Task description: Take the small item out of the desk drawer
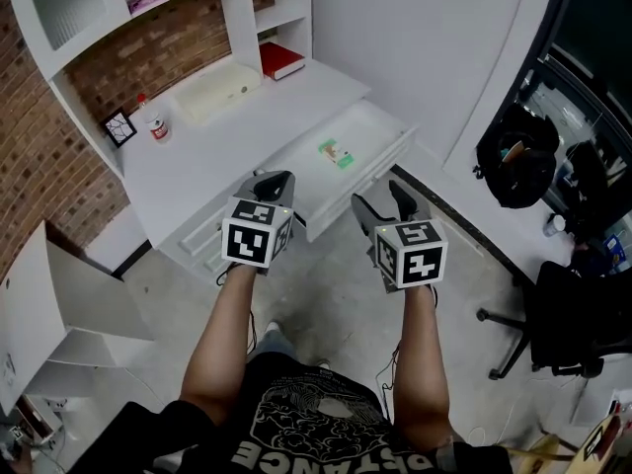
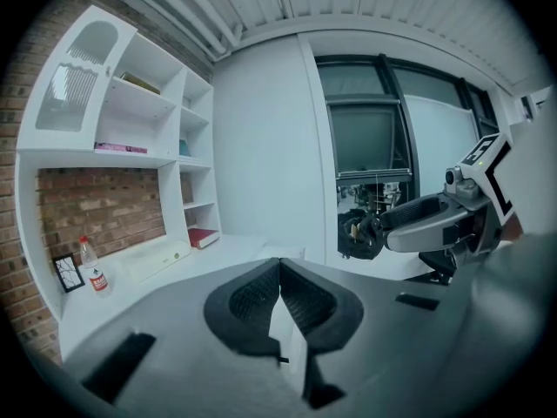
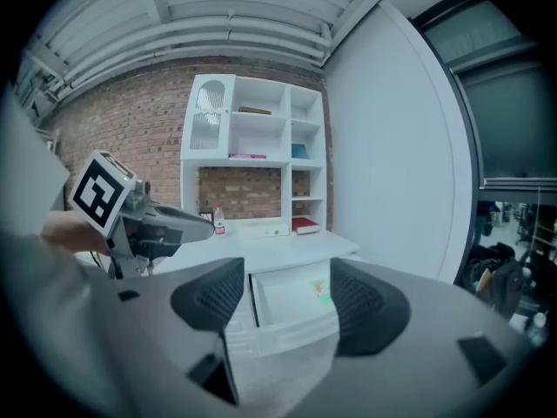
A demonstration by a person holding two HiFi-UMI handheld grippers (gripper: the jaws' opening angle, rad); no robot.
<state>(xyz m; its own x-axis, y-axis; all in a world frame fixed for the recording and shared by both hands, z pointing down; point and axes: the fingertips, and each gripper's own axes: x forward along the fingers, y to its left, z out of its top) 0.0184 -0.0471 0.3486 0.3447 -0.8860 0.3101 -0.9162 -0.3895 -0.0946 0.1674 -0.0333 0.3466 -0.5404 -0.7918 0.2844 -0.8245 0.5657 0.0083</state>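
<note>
The white desk's drawer (image 1: 375,131) stands pulled out, and a small green-printed item (image 1: 337,153) lies flat on its floor. My left gripper (image 1: 274,186) hovers over the desk's front edge, left of the drawer, with its jaws shut and nothing held. My right gripper (image 1: 383,201) hangs in front of the drawer's front panel, open and empty. In the right gripper view the drawer (image 3: 278,307) and the small item (image 3: 320,291) show between the spread jaws of the right gripper (image 3: 287,301). The left gripper view shows the left gripper (image 2: 279,266) closed.
On the desktop stand a small bottle (image 1: 158,126), a framed picture (image 1: 119,126), a flat white case (image 1: 217,92) and a red book (image 1: 280,59). A white panel (image 1: 59,294) juts out at the left. A black bag (image 1: 518,161) and an office chair (image 1: 563,314) are at the right.
</note>
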